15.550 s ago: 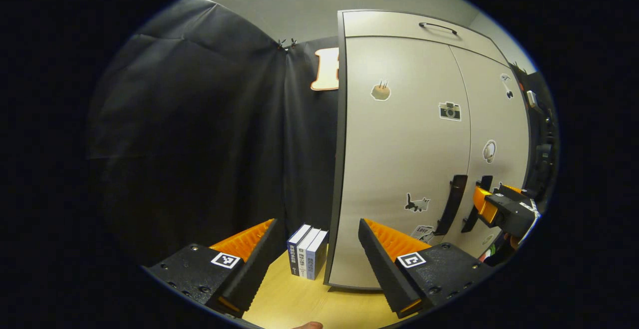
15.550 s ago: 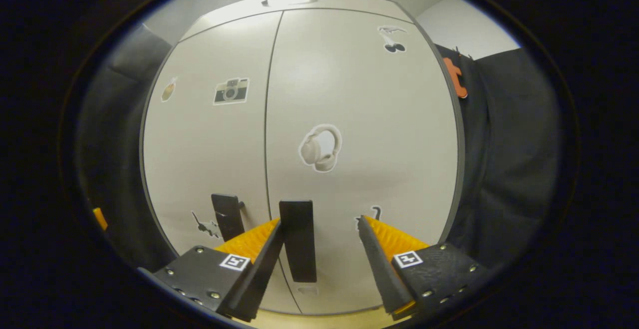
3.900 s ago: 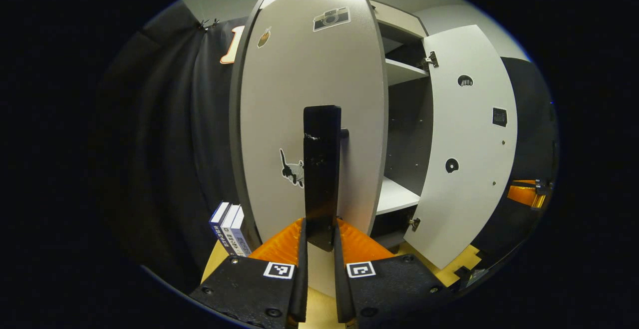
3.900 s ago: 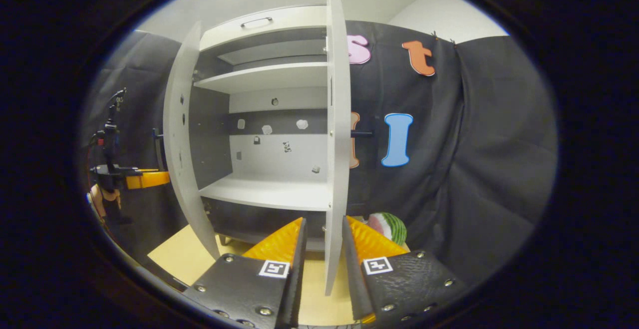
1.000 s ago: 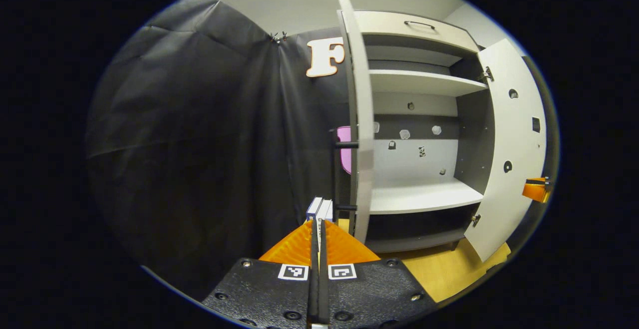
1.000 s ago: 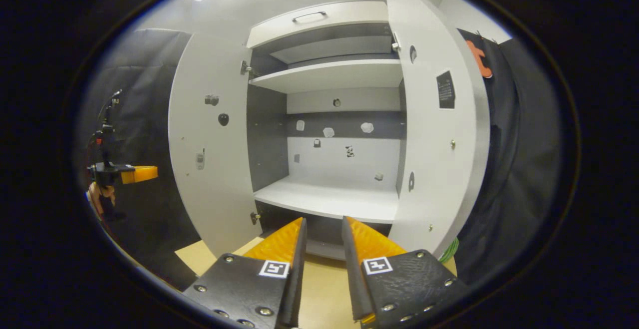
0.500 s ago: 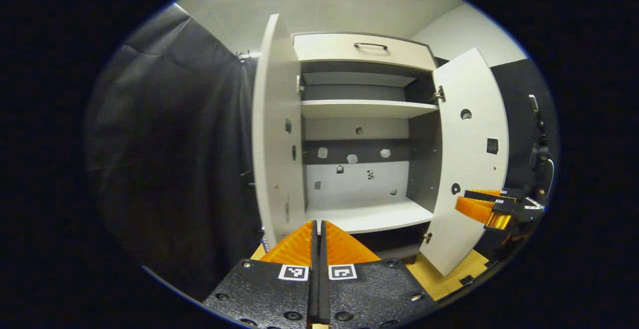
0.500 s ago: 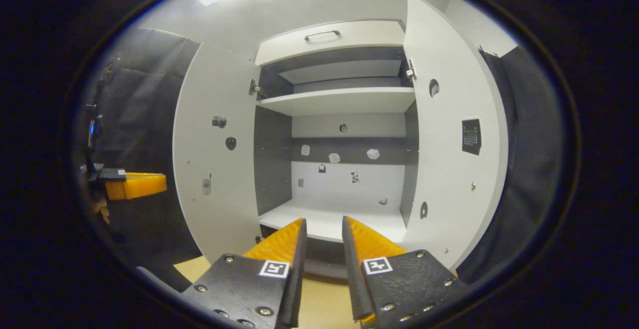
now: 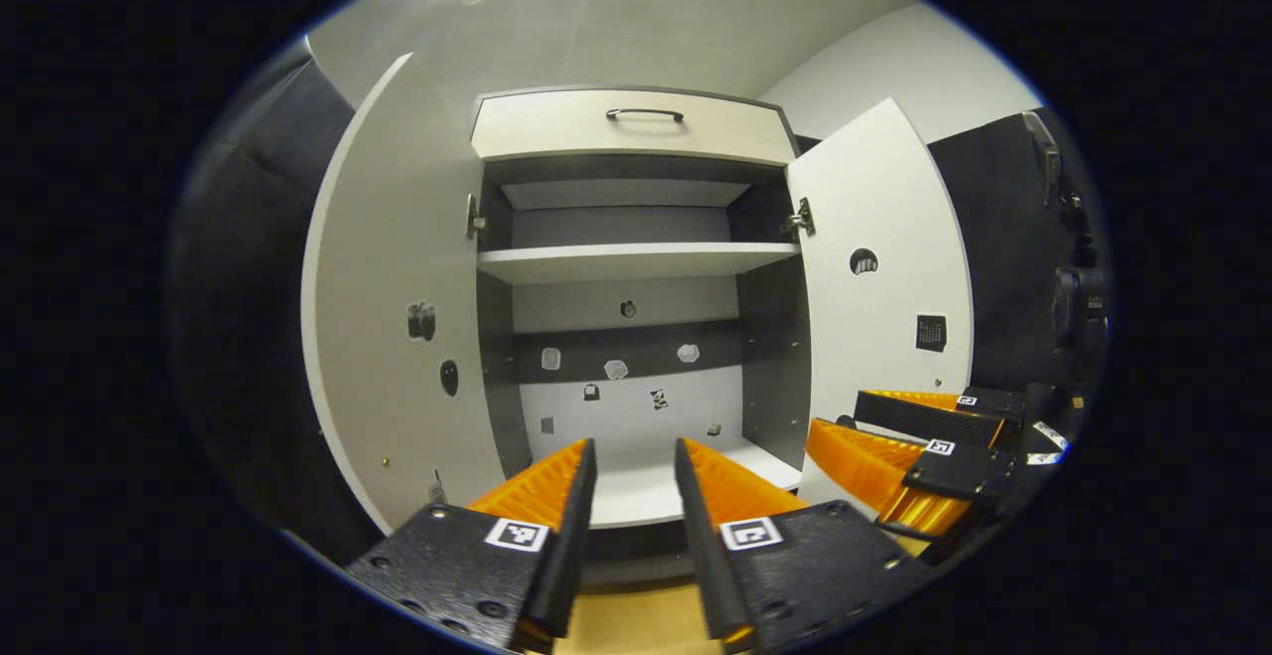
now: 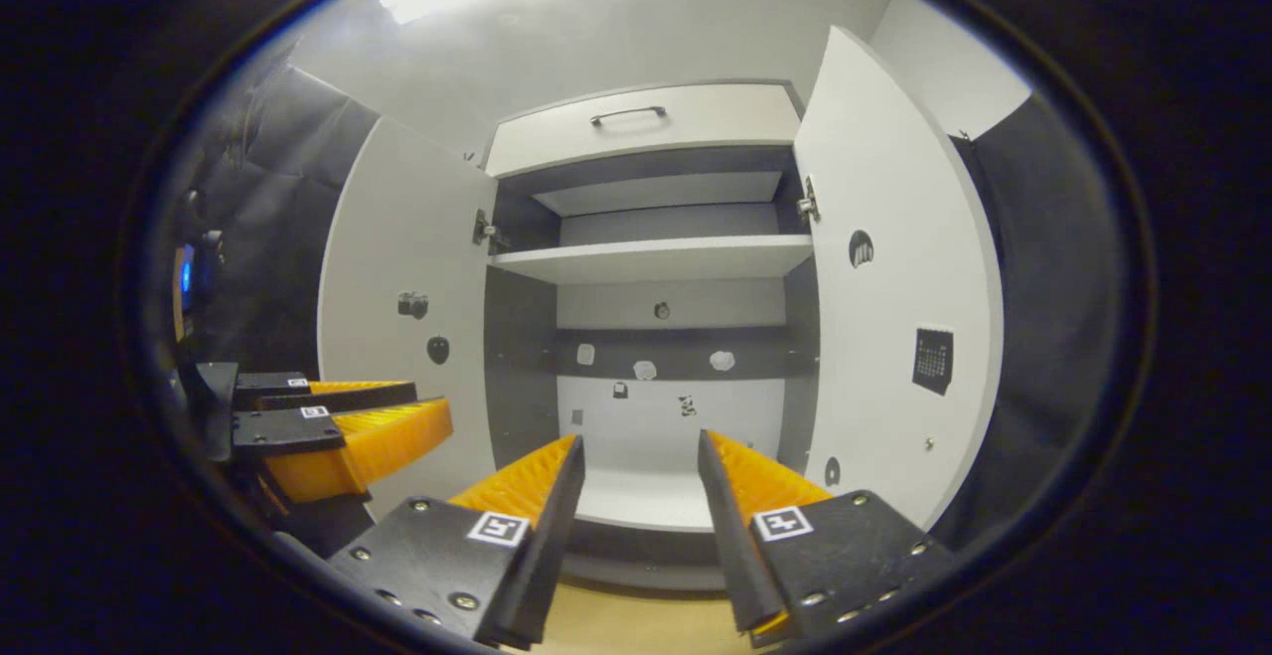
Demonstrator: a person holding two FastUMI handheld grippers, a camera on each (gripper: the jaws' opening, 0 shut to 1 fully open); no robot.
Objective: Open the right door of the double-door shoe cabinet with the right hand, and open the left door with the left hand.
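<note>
Both doors are being left swung wide, so the job is pretty much looking done from here. The left door (image 9: 393,337) is being held out to the left of the cabinet (image 9: 636,128) by its own hinges, and the right door (image 10: 894,307) is hanging out to the right of it the same way; neither one is being touched.

The left gripper (image 9: 631,476) is being held out in front of the cabinet, pointed straight into it, with the jaws parted a moderate way and nothing being gripped. The right gripper (image 10: 636,476) is being held the same way, jaws apart by a similar gap and empty too. In the left gripper view the right gripper is showing just in front of the right door, low down, probably because both are being kept clear of the doors now that nothing is left to pull.

As for what's being stored in the cabinet: no shoes are being kept there. The upper shelf (image 10: 651,259) and lower shelf (image 9: 646,481) are sitting bare, and only a few small stickers (image 10: 646,369) are being shown on the back panel. The drawer (image 10: 636,128) above the opening is being left closed.
</note>
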